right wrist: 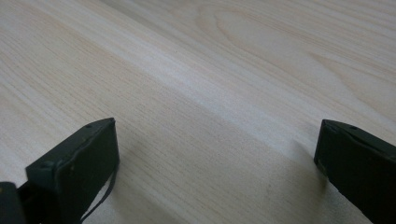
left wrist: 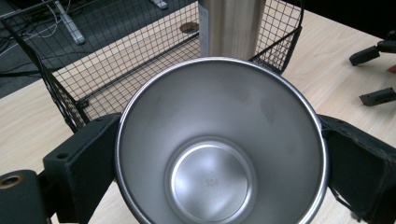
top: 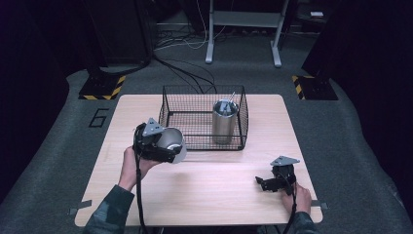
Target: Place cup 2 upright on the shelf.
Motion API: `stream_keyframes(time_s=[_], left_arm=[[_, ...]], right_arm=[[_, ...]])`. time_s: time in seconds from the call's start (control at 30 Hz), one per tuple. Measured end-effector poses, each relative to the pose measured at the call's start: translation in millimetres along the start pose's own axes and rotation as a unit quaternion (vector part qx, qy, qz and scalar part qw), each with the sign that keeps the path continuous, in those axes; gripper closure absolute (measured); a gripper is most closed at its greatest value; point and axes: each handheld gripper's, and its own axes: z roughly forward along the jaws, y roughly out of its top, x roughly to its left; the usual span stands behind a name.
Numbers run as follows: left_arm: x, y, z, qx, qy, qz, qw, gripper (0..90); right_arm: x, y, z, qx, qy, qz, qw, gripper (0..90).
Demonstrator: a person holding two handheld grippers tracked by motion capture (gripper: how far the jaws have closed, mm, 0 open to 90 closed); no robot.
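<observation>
Pale wood-grain surface [top: 204, 185] sits in a dark room, with cables and a metal stand on the grey floor beyond its far edge. At about 9 o'clock from the surface's middle, the steel cup [top: 171, 141] is held off the wood by the left gripper [top: 163, 146], tipped so its open mouth faces the gripper's camera; in the left gripper view the cup [left wrist: 219, 149] is empty, and the black jaws press its wall from both sides, opened to the cup's width.

The step in hand looks like the carry: the cup is gripped and lifted, just beside the near left corner of the wire basket [top: 170, 124], not yet inside. The next move likely calls for raising the cup over the basket's rim, then lowering it onto the free floor at the basket's left half.

Inside the basket, toward 1 o'clock, a tall steel tumbler [top: 225, 121] stands upright with something thin poking from its top; it takes the right half, so the cup should stay clear of it. The near wire wall is the main obstacle.

The right gripper [top: 265, 184] rests low at 5 o'clock, well apart, its jaws wide open over bare wood and holding nothing.
</observation>
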Motion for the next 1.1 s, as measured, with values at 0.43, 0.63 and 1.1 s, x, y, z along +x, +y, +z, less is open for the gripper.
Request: stream_keyframes(time_s=[0.43,0.63,1.1], left_arm=[[12.2,24.5,6.4,-0.002,-0.01,-0.002,0.9999,6.0],[17.5,35.4,7.7,-0.007,-0.005,-0.003,1.0,5.9],[29.3,55.9,15.3,-0.009,0.002,-0.003,0.9999,5.9]], right_arm=[[0.0,0.0,0.0,0.0,0.0,0.0,1.0,0.0],[0.0,0.0,0.1,0.0,0.0,0.0,1.0,0.0],[0.0,0.0,0.1,0.0,0.0,-0.001,1.0,0.0]])
